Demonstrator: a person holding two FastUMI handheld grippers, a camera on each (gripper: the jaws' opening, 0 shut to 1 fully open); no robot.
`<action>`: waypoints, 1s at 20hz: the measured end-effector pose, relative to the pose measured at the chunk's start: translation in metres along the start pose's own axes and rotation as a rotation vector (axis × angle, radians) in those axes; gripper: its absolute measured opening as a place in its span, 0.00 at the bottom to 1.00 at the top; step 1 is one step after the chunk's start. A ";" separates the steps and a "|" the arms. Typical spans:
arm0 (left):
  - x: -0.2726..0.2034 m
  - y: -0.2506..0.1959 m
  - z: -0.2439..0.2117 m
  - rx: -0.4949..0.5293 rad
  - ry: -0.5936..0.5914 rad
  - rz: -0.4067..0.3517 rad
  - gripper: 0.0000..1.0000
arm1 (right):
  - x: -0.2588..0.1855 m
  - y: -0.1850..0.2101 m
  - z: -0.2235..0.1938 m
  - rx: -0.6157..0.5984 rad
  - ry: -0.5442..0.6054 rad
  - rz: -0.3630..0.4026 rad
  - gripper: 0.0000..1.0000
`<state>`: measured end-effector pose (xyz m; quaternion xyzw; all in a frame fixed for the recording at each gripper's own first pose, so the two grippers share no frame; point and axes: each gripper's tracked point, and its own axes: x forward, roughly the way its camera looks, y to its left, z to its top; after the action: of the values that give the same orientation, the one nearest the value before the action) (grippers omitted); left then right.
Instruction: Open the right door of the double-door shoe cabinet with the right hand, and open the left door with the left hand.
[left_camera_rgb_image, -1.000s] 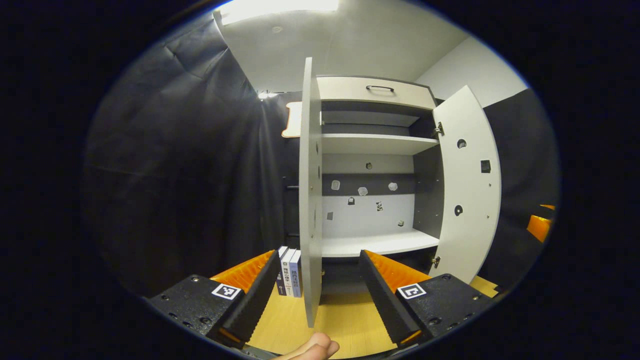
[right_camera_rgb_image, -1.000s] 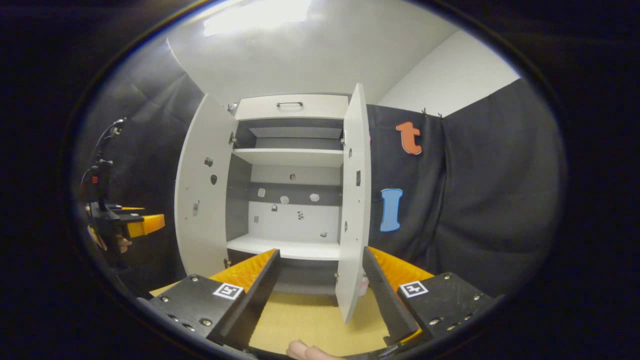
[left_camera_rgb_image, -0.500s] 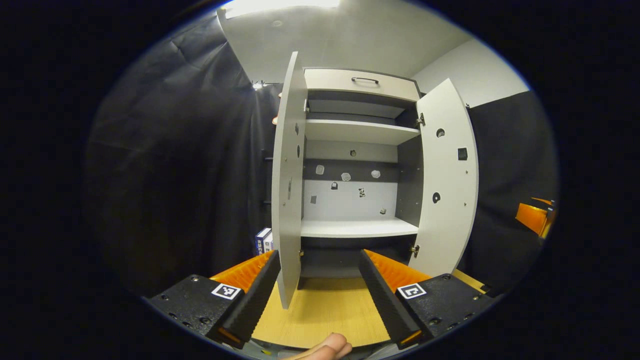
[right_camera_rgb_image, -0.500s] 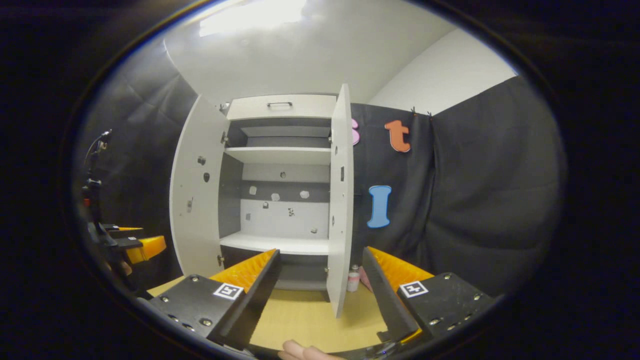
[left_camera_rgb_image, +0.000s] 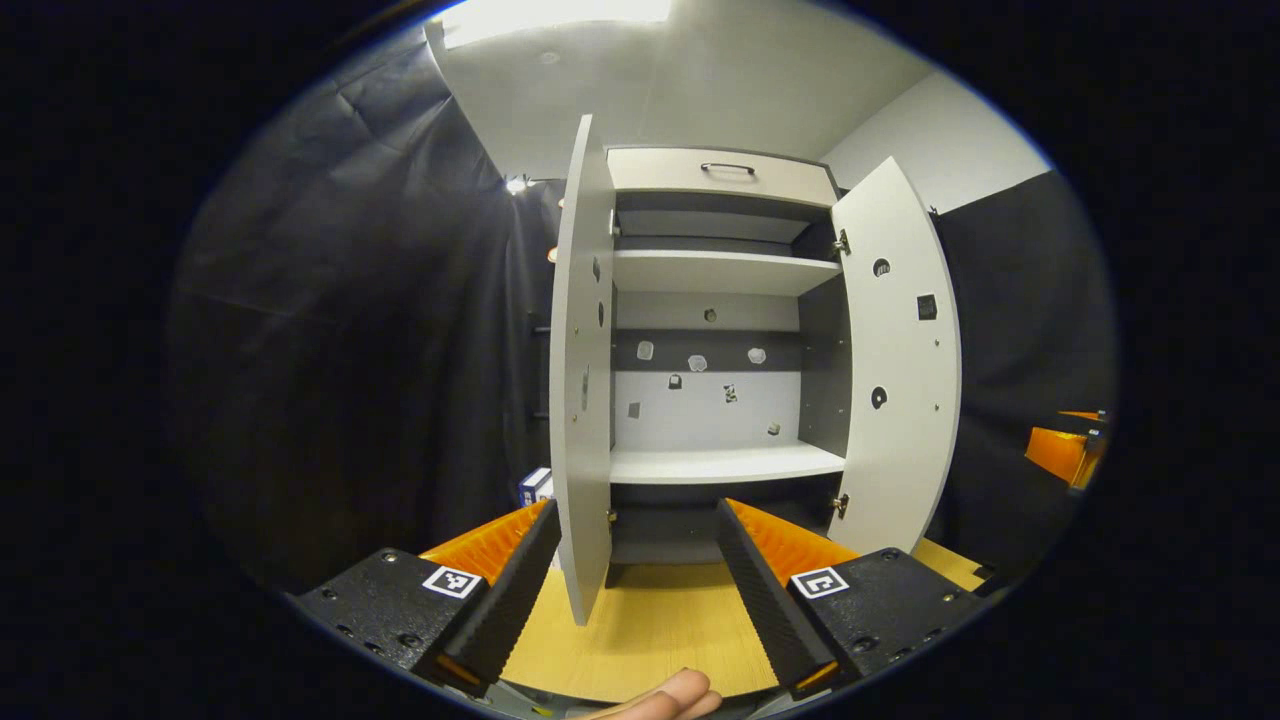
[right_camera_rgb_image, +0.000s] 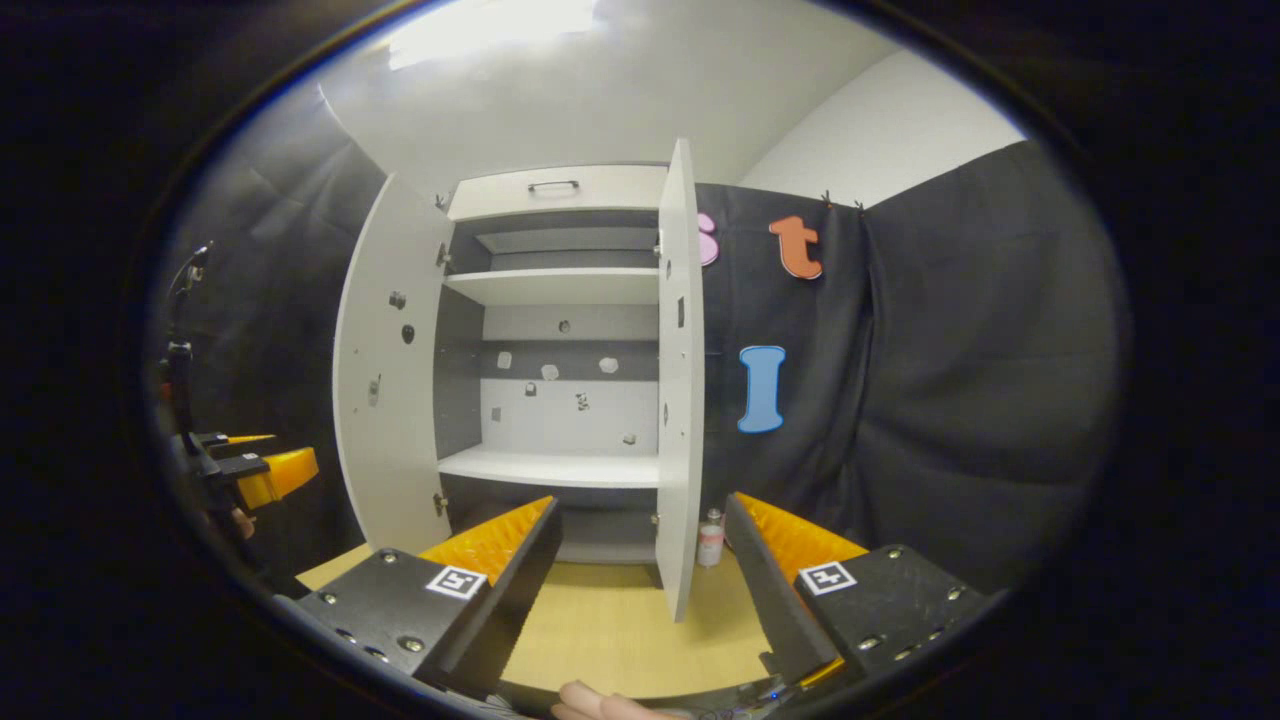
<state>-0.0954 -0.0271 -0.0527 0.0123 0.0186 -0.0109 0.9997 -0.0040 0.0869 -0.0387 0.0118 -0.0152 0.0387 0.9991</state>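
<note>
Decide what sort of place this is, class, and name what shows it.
Probably a staged recording booth, not a home: black cloth wall behind, an empty shoe cabinet with both doors open, standing on a wooden surface.

Cabinet (left_camera_rgb_image: 725, 180) both doors open, L gripper (left_camera_rgb_image: 635, 580) fingers apart

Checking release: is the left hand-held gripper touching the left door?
Apart. In the left gripper view the left hand-held gripper is open, and the left door hangs edge-on between the fingers with bare floor either side.
</note>
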 end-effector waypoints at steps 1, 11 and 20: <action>-0.002 0.000 0.003 0.001 -0.009 -0.001 0.96 | 0.000 -0.001 0.001 0.002 -0.003 -0.003 0.96; -0.007 -0.008 0.002 -0.012 -0.017 -0.026 0.97 | -0.008 -0.005 0.006 -0.004 -0.016 -0.005 0.96; -0.012 -0.035 0.003 0.025 -0.045 -0.076 0.96 | -0.010 -0.018 0.002 0.010 -0.017 -0.011 0.98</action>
<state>-0.1076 -0.0616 -0.0499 0.0236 -0.0035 -0.0492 0.9985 -0.0122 0.0680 -0.0372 0.0172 -0.0235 0.0332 0.9990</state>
